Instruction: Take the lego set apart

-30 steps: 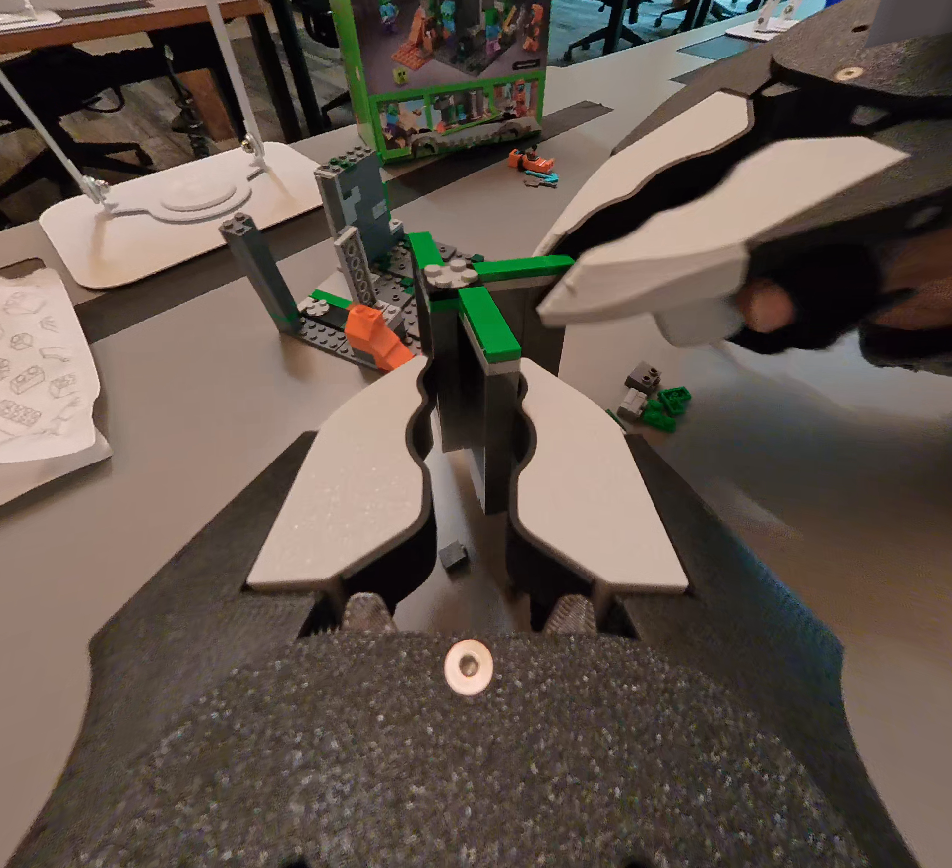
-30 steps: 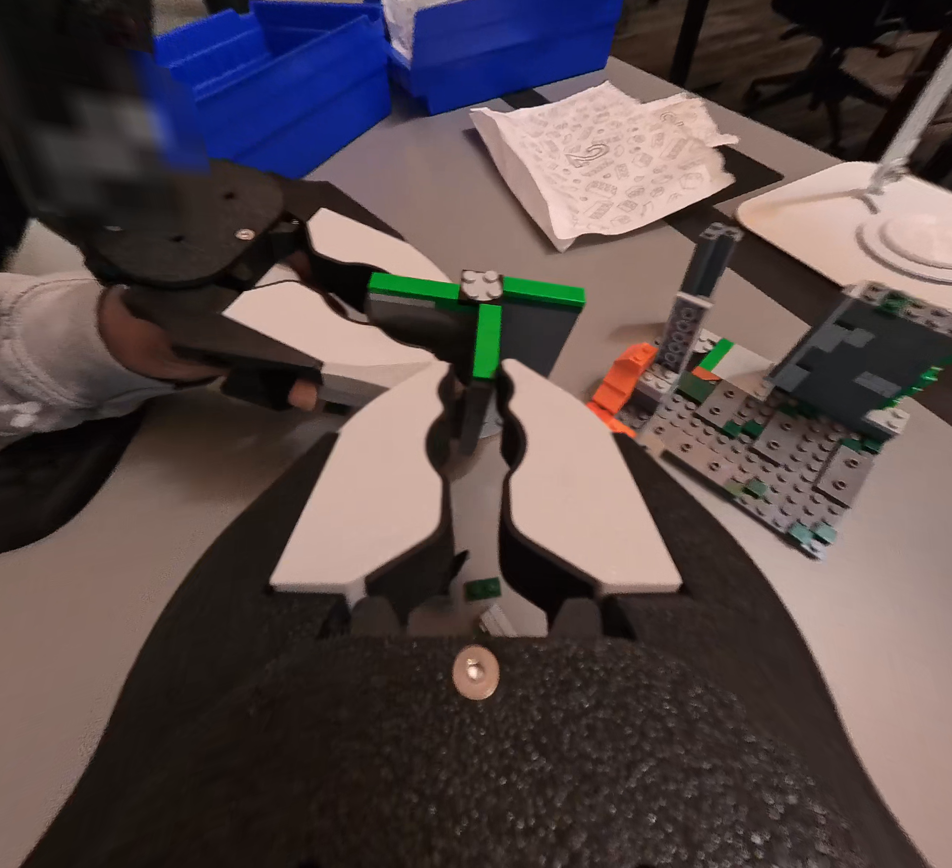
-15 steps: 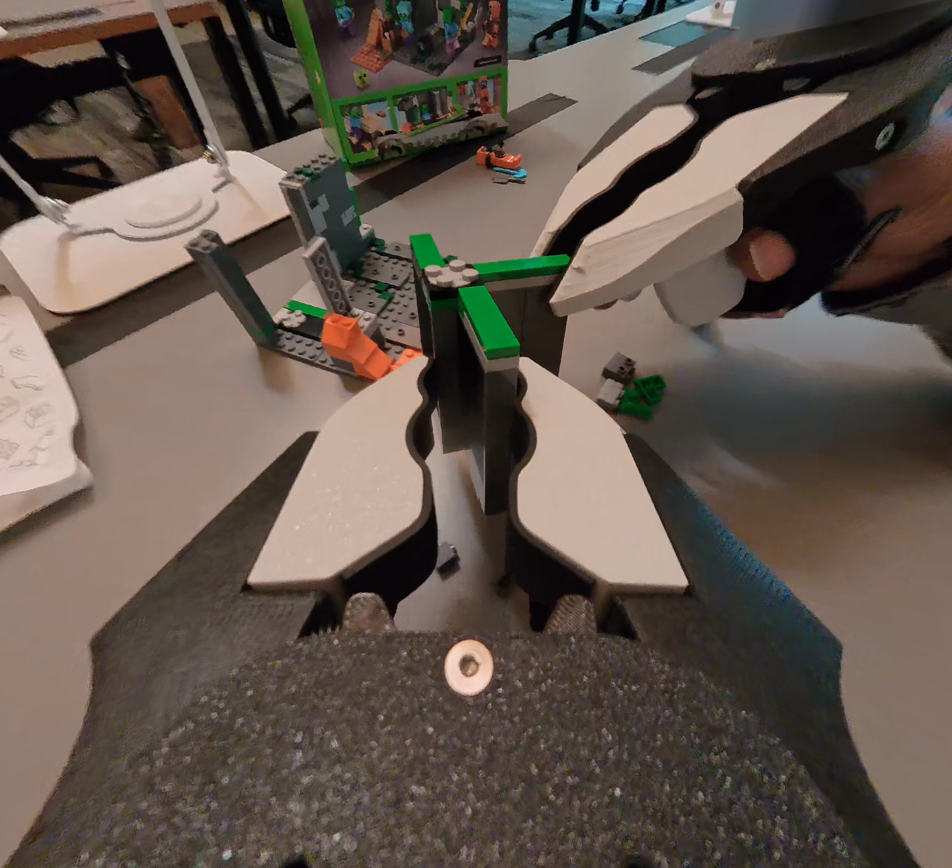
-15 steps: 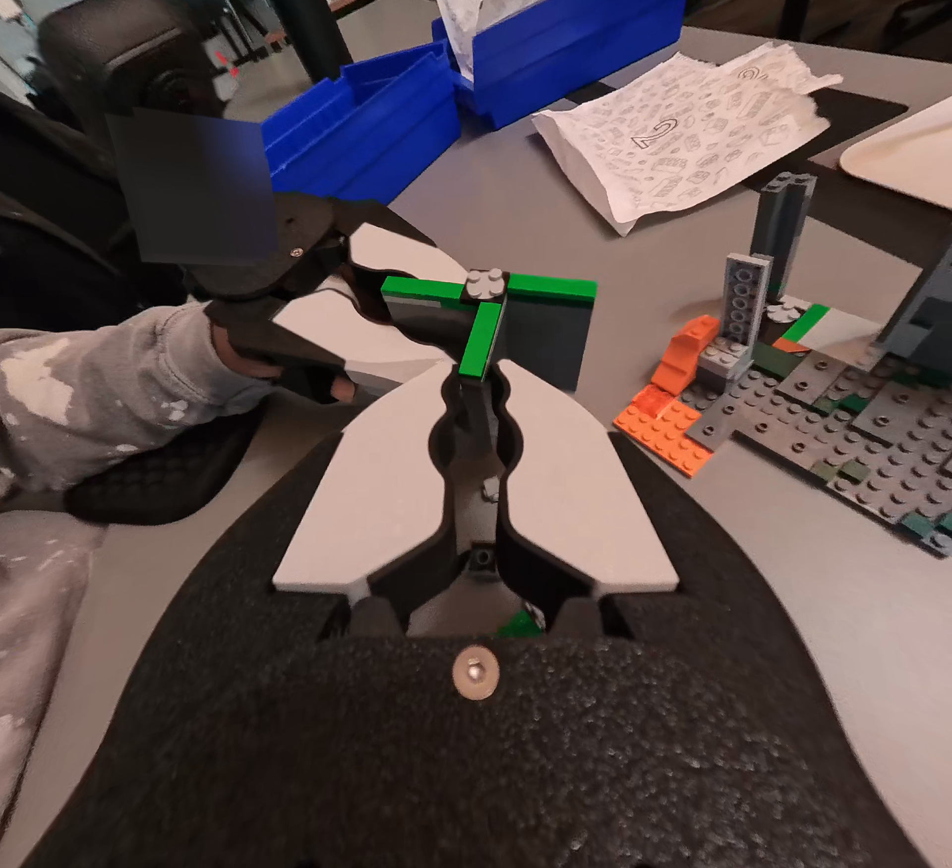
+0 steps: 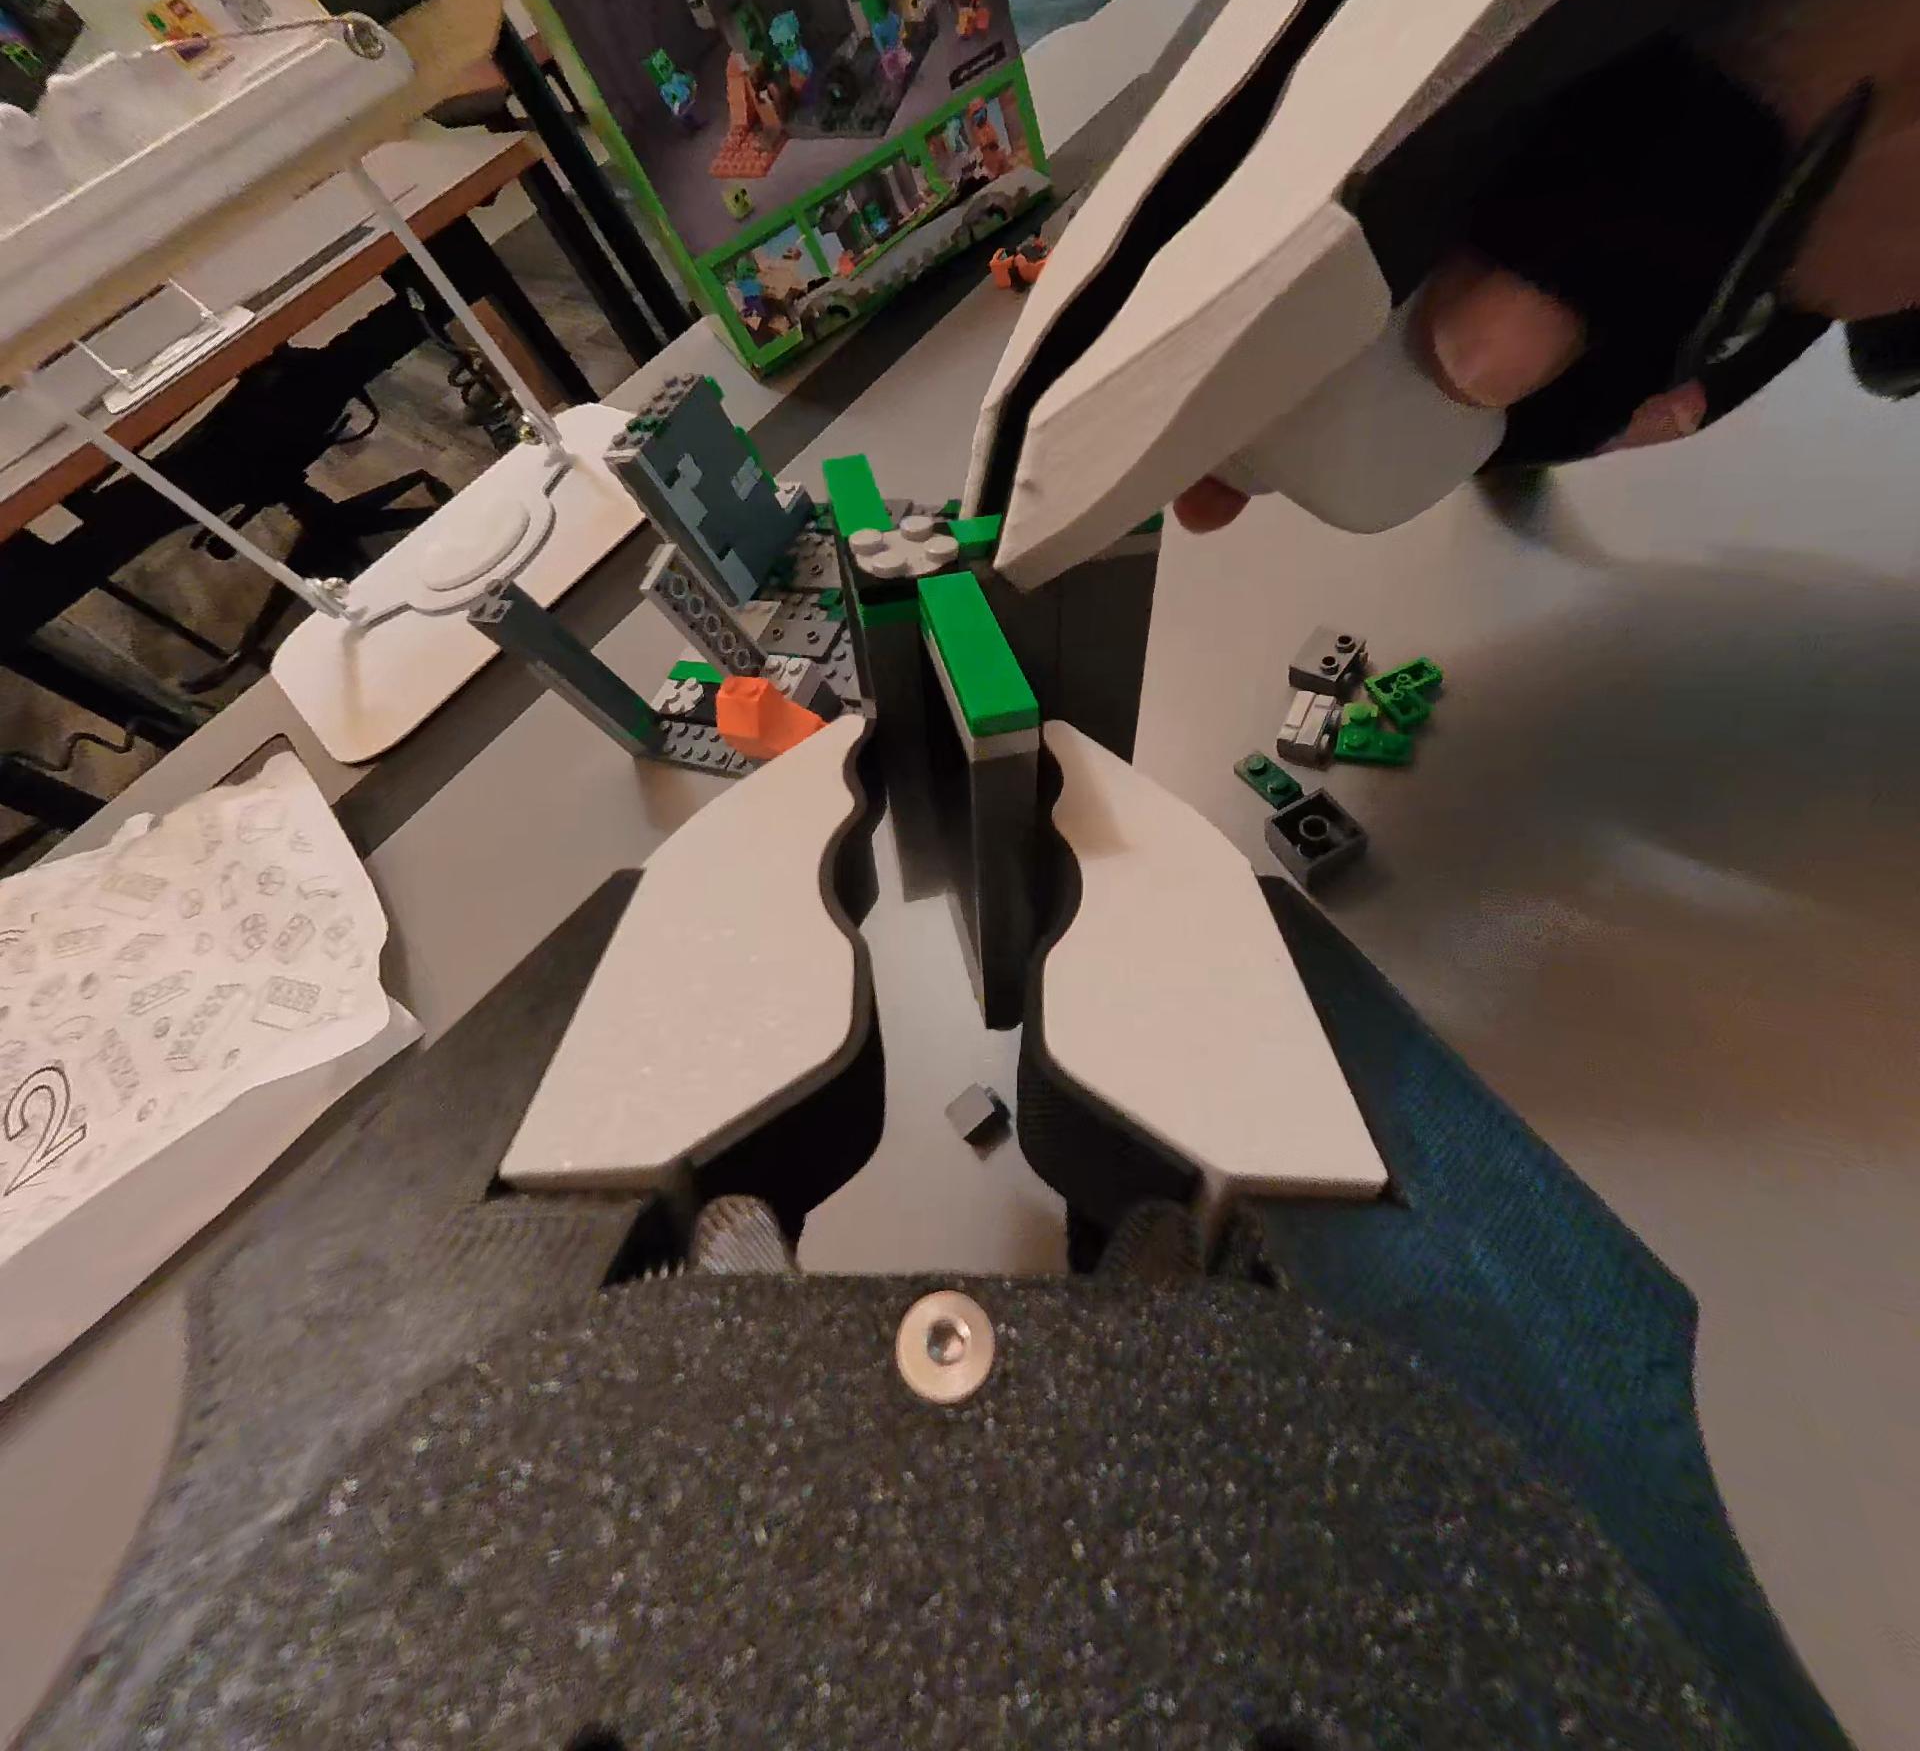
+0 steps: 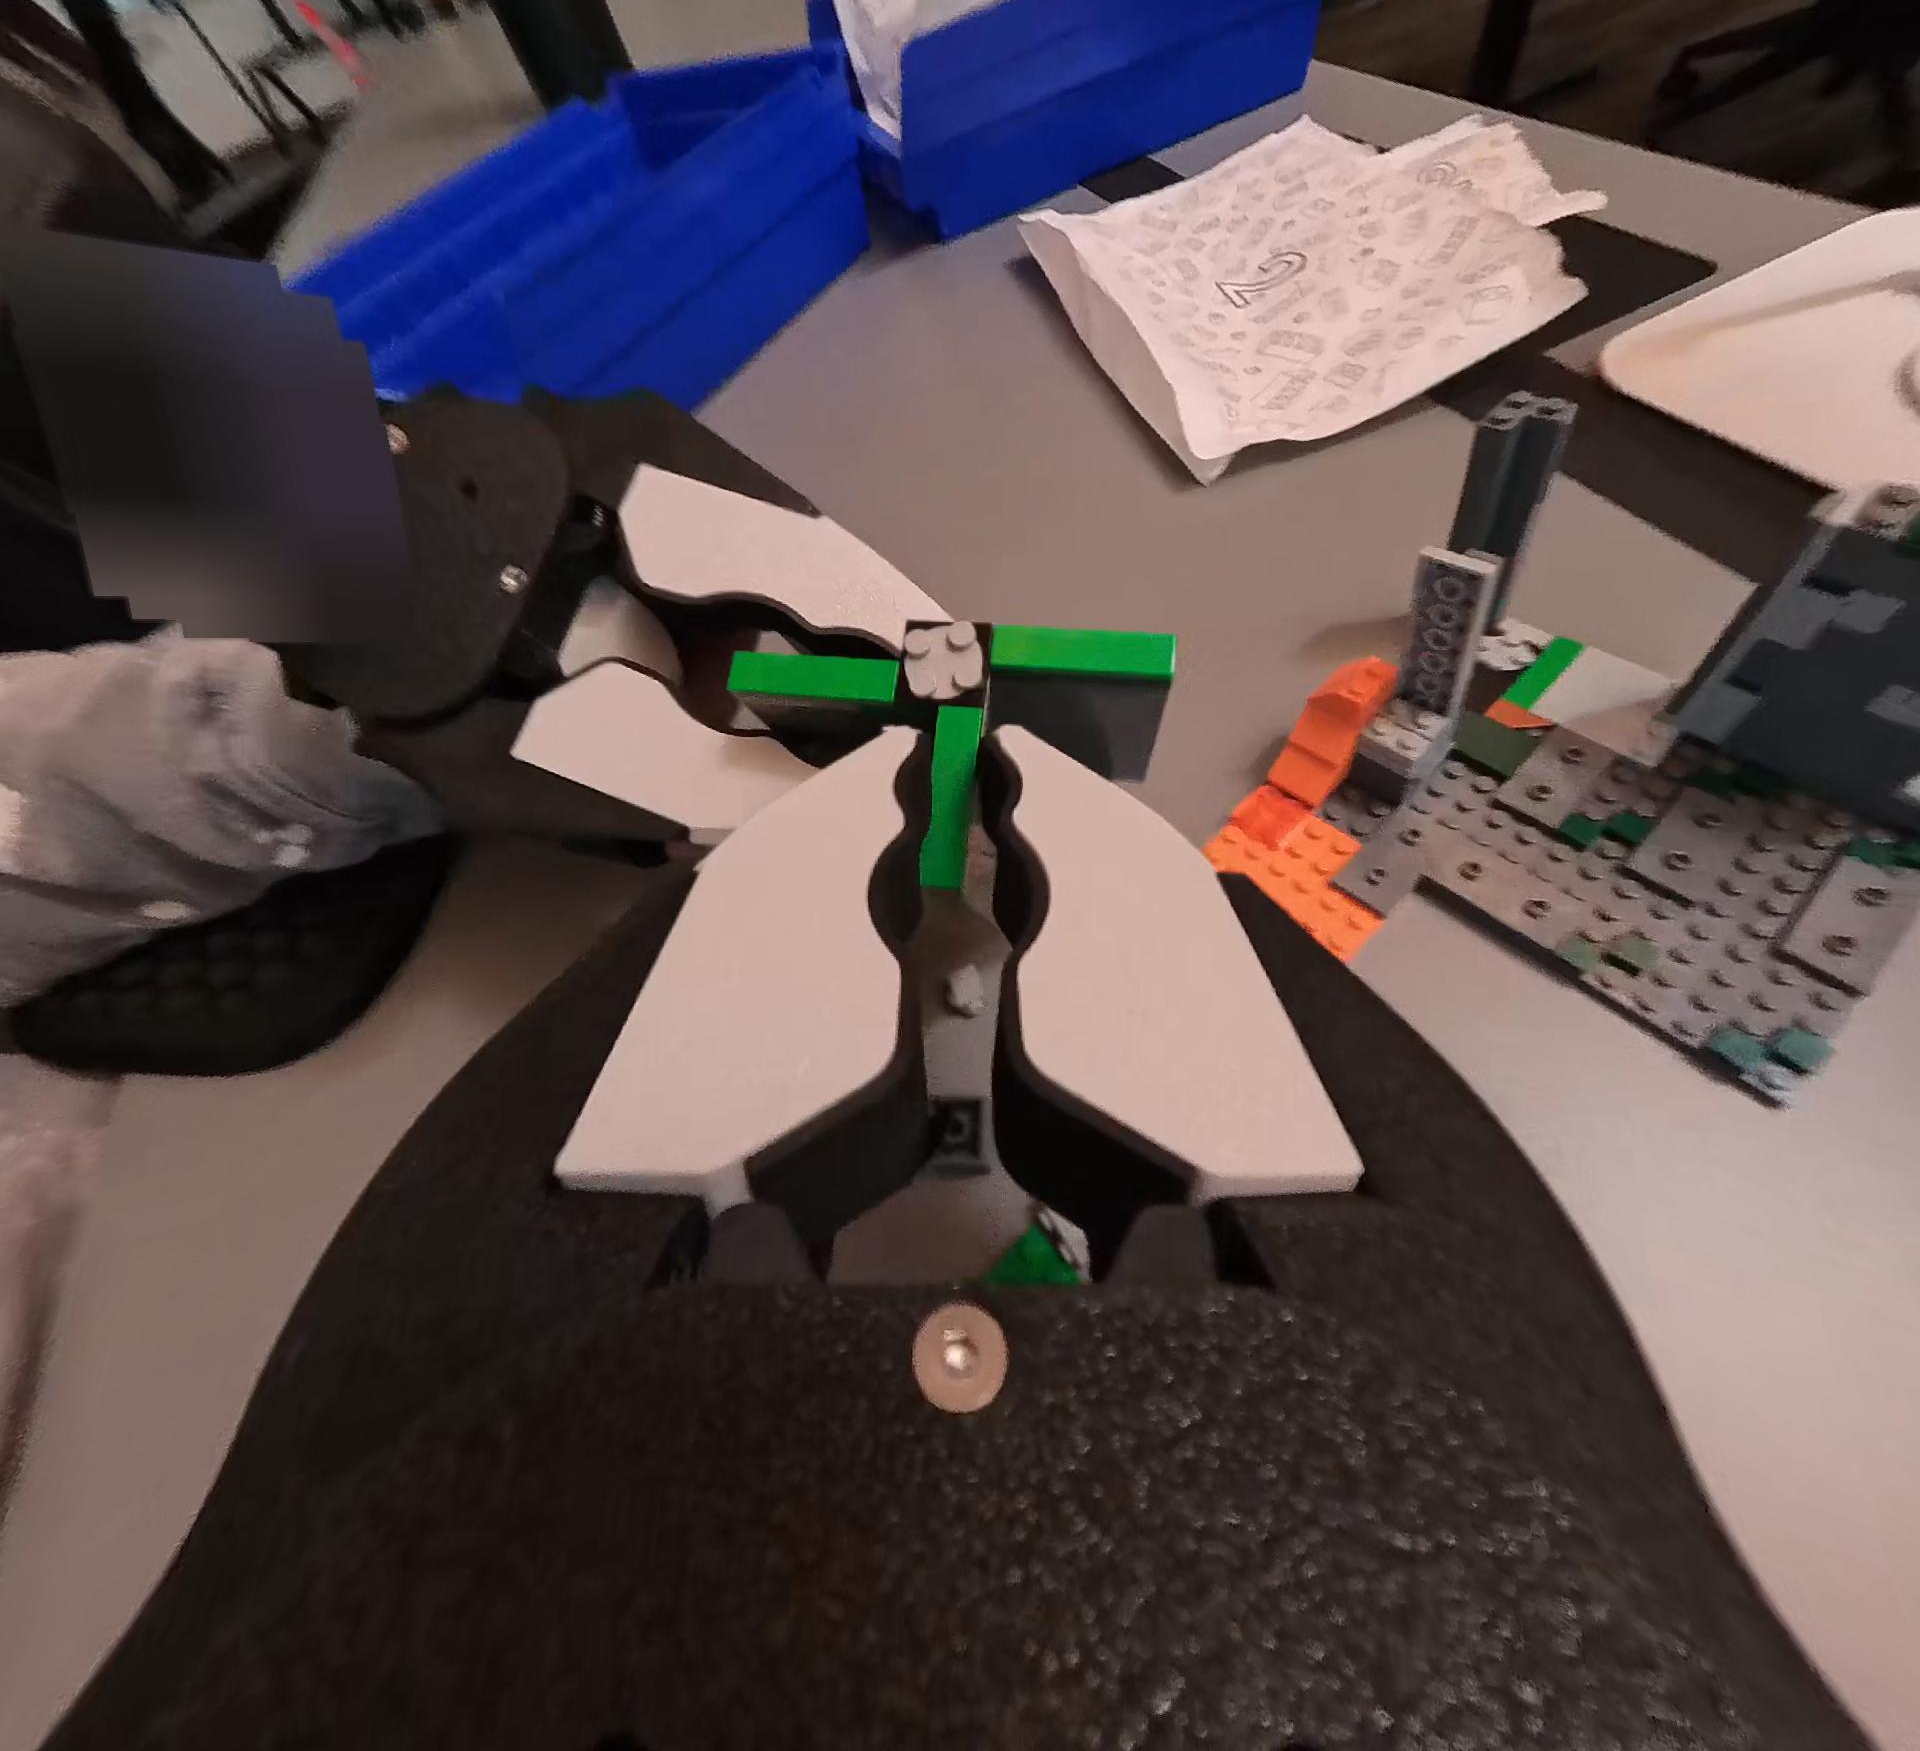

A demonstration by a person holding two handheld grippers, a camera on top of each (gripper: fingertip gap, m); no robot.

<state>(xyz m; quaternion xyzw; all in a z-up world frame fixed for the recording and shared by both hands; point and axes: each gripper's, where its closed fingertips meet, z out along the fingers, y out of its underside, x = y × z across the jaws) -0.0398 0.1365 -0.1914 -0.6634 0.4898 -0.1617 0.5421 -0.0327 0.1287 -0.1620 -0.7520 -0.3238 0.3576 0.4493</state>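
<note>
— Which step was in hand?
— Both claws gripped one dark, green-topped wall section (image 5: 977,766), held up over the middle of the tabletop (image 5: 1558,1026): the left claw (image 5: 951,766) clamped on one wing, the right claw (image 6: 951,771) on another.
— And next?
— Probably a twist or pull to split the wings at the grey hub (image 6: 943,660).

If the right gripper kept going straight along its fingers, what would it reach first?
The right gripper, already shut on one green-topped dark wall of the lego piece, would probably push into the round grey studded hub where the walls meet.
</note>
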